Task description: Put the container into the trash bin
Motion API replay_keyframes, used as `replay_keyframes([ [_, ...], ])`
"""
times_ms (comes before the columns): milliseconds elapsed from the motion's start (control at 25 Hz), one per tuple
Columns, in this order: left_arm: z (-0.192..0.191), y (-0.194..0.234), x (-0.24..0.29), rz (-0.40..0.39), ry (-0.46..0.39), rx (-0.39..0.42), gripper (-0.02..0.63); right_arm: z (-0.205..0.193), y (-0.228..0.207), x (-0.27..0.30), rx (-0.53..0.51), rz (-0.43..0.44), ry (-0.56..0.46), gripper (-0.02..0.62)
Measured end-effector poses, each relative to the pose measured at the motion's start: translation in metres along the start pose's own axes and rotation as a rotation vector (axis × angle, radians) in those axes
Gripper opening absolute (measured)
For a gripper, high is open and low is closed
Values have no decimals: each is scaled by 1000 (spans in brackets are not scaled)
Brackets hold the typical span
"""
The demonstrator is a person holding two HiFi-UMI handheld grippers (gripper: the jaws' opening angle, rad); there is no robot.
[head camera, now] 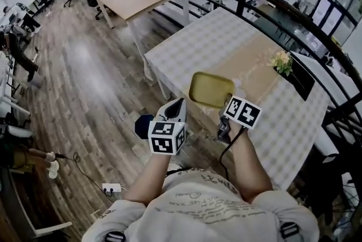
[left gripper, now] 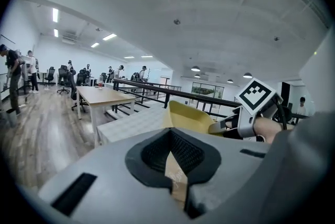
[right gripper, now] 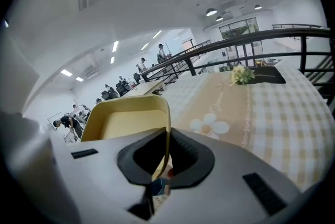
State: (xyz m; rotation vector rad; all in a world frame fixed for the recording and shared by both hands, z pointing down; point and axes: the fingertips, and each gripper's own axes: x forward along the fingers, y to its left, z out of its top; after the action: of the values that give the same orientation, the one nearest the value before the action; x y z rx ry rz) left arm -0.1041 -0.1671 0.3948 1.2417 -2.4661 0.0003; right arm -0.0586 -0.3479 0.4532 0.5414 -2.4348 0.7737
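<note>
Right gripper [right gripper: 165, 163]: jaws all but closed, pinching the thin near wall of the yellow container [right gripper: 128, 123], with the rim running edge-on between the pads. A wall pinch suits a light, shallow tub with no handle. The container appears held clear of the checked-cloth bench [head camera: 249, 48], at its near edge, open side roughly up. Left gripper [left gripper: 175, 165]: jaws together, nothing between them. It is held just beside the right one, apparently spare since one grip carries the load. A dark blue round thing [head camera: 142, 126] lies on the wood floor below the left gripper, possibly the trash bin, unconfirmed. Judgement: carry stage, drop not yet made.
</note>
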Motion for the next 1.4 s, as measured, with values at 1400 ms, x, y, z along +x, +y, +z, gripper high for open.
replay_keyframes([
  [1400, -109, 332, -114, 584, 49, -411, 5, -171, 299, 216, -479, 265, 393, 9],
])
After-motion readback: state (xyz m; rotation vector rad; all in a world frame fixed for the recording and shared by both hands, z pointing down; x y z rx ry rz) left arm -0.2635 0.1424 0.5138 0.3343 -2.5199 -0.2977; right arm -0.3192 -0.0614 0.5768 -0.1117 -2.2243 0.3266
